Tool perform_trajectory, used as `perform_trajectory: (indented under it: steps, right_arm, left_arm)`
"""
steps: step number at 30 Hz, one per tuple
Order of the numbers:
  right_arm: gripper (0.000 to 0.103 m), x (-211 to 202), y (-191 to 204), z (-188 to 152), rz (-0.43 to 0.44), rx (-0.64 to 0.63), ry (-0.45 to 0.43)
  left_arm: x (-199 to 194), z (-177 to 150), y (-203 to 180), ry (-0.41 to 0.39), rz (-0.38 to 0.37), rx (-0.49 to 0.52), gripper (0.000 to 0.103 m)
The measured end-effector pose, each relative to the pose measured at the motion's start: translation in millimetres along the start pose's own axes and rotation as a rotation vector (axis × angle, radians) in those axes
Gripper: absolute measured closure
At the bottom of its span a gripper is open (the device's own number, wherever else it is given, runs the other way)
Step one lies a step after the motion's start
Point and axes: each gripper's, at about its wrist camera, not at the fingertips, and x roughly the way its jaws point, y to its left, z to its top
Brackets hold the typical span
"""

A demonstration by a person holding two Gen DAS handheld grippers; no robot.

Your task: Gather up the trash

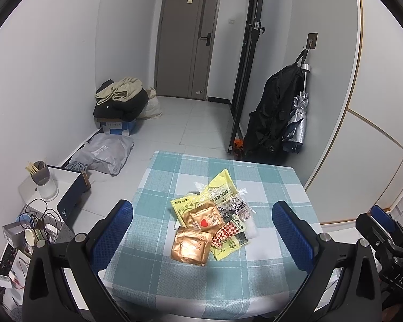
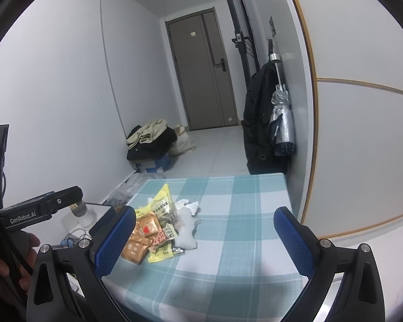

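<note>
Checkered tablecloth [image 1: 271,187] holds a wrapper pile [image 1: 212,220]; left gripper [image 1: 202,230] and right gripper [image 2: 204,238] spread apart.

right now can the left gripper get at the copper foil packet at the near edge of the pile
Probably yes. The left gripper is open, and the copper foil packet lies on top at the pile's near edge, with only bare tablecloth before it.
</note>
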Motion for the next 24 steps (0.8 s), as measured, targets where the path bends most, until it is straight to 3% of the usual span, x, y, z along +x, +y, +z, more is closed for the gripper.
perform_trajectory:
  steps: [24]
  right_arm:
    - [0.000, -0.8, -1.3, 0.0, 0.002, 0.003, -0.001]
  left_arm:
    - [-0.5, -0.4, 0.4, 0.000, -0.004, 0.002, 0.001]
